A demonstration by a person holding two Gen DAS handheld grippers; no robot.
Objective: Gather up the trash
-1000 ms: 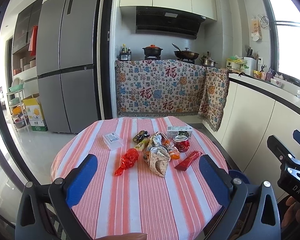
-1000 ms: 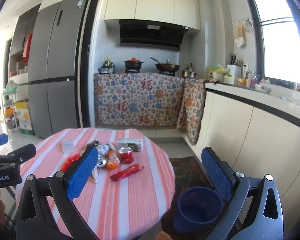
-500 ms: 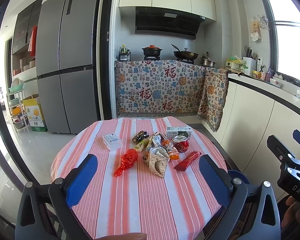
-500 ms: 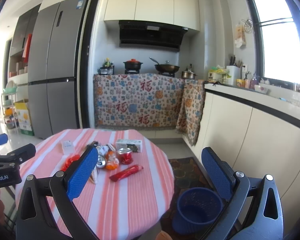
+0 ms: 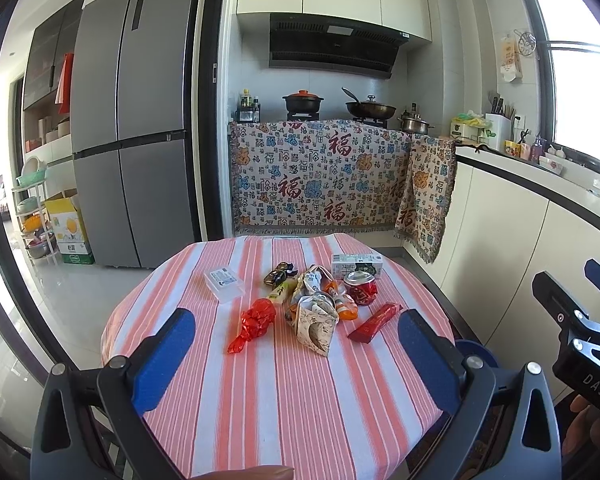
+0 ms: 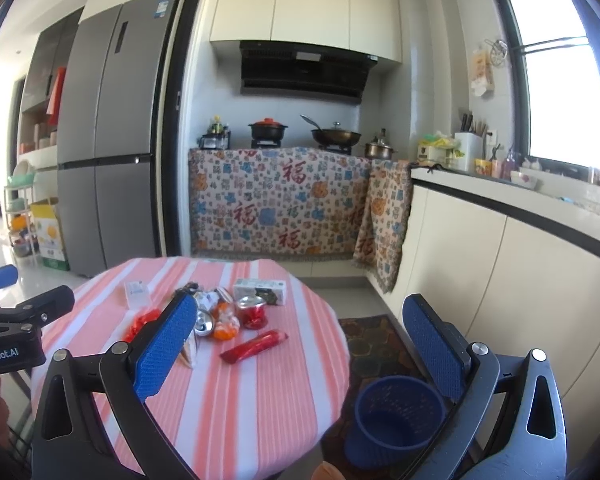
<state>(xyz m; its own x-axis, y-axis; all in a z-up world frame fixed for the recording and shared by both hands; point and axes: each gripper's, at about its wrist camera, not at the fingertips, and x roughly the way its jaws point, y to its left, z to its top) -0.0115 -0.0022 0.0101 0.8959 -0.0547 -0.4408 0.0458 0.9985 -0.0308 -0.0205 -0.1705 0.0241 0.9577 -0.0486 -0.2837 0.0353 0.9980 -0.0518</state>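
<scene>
A round table with a red-striped cloth [image 5: 284,400] holds a heap of trash: a red crinkled wrapper [image 5: 254,323], a beige paper bag [image 5: 314,322], a crushed red can [image 5: 360,288], a long red wrapper [image 5: 374,322], a clear plastic box [image 5: 224,283] and a green-white carton [image 5: 356,266]. My left gripper [image 5: 292,360] hovers open over the table's near edge, short of the heap. My right gripper [image 6: 300,344] is open too, above the table's right side, with the long red wrapper [image 6: 254,346] between its fingers' lines of sight. A blue bin [image 6: 396,416] stands on the floor right of the table.
White counter cabinets [image 6: 520,280] run along the right. A cloth-draped stove unit [image 5: 320,188] and a grey fridge [image 5: 132,140] stand behind the table. A patterned mat [image 6: 376,344] lies under the bin. A shelf rack and boxes [image 5: 64,228] sit at far left.
Both grippers have barely shifted; the right view drifted slightly so the table and bin sit a little lower left. Nothing was taken hold of.
</scene>
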